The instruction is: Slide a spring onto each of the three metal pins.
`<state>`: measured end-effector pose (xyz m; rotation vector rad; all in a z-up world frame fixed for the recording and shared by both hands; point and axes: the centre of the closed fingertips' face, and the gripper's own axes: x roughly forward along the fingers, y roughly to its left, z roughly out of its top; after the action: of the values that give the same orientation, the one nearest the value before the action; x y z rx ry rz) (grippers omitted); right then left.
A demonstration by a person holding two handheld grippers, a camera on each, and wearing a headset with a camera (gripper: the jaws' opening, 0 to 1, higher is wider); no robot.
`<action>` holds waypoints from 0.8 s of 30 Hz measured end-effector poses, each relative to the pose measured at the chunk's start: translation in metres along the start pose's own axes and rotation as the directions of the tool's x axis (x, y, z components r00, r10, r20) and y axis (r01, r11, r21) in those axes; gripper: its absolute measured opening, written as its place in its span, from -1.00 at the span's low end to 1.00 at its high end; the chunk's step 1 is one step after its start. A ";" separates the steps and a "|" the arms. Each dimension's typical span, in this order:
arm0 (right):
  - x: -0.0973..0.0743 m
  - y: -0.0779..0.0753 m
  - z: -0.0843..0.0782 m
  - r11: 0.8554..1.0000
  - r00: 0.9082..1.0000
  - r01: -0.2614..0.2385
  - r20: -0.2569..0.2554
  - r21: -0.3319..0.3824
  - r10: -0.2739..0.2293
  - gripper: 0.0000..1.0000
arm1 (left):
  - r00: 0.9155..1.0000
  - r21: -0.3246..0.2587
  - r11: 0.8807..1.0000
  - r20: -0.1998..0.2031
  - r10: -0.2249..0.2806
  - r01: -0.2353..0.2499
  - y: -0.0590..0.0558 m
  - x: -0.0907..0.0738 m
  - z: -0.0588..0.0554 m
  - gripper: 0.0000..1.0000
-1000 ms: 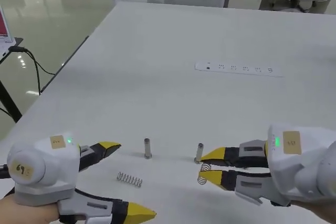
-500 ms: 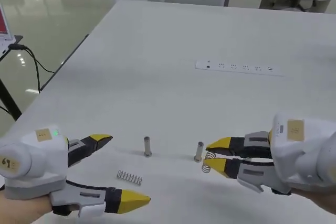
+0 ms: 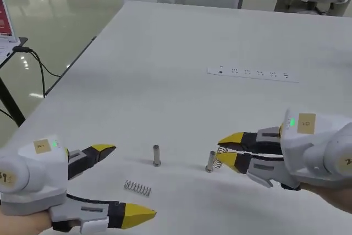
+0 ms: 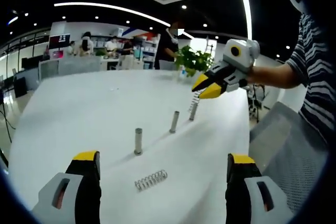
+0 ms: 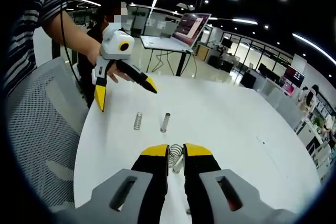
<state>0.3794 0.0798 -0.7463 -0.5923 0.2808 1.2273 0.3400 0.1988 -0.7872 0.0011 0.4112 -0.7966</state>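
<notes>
Left tool (image 3: 131,180) nearest, at the front edge of the desk (image 3: 165,53), jaws spread wide and holding nothing; spread and place read much as they did a second ago. Loose spring (image 3: 137,187) lies flat on the desk between those jaws in the head view, in the same spot relative to the pins as before. Just beyond it the near pin (image 3: 157,155) stands upright and bare. To its right stands the middle pin (image 3: 210,161), also upright. The left gripper view shows a third pin (image 4: 193,111) farther along the same row. Right tool (image 3: 221,150) comes in from the right with its jaws drawn narrow on the held spring (image 3: 218,163), which sits between the yellow tips. A second ago this spring hung low, beside the foot of the middle pin. Half a second ago it was about halfway up. Now it is at the height of the pin's top, just beside it. Cannot tell whether spring and pin touch, or whether any coil is over the tip. Far back, well apart from the pins, a white power strip (image 3: 253,73) lies flat, unchanged.
</notes>
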 end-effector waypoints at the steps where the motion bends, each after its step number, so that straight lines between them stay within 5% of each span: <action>1: 0.001 -0.004 -0.001 1.000 1.000 0.005 -0.003 0.001 -0.005 -0.85 | 1.000 -0.003 1.000 0.000 0.002 -0.002 0.000 0.000 0.000 0.96; 11: 0.005 -0.026 -0.001 0.996 0.999 0.052 0.008 0.074 -0.053 -0.85 | 1.000 -0.010 1.000 0.000 0.009 -0.009 -0.001 -0.002 0.001 0.94; 24: 0.011 -0.028 -0.004 0.993 0.999 0.052 0.006 0.104 -0.053 -0.85 | 1.000 -0.016 1.000 -0.002 0.021 -0.021 -0.001 -0.006 0.000 0.93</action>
<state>0.4099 0.0802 -0.7471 -0.5017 0.3175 1.1570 0.3357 0.2027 -0.7844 -0.0081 0.4188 -0.7726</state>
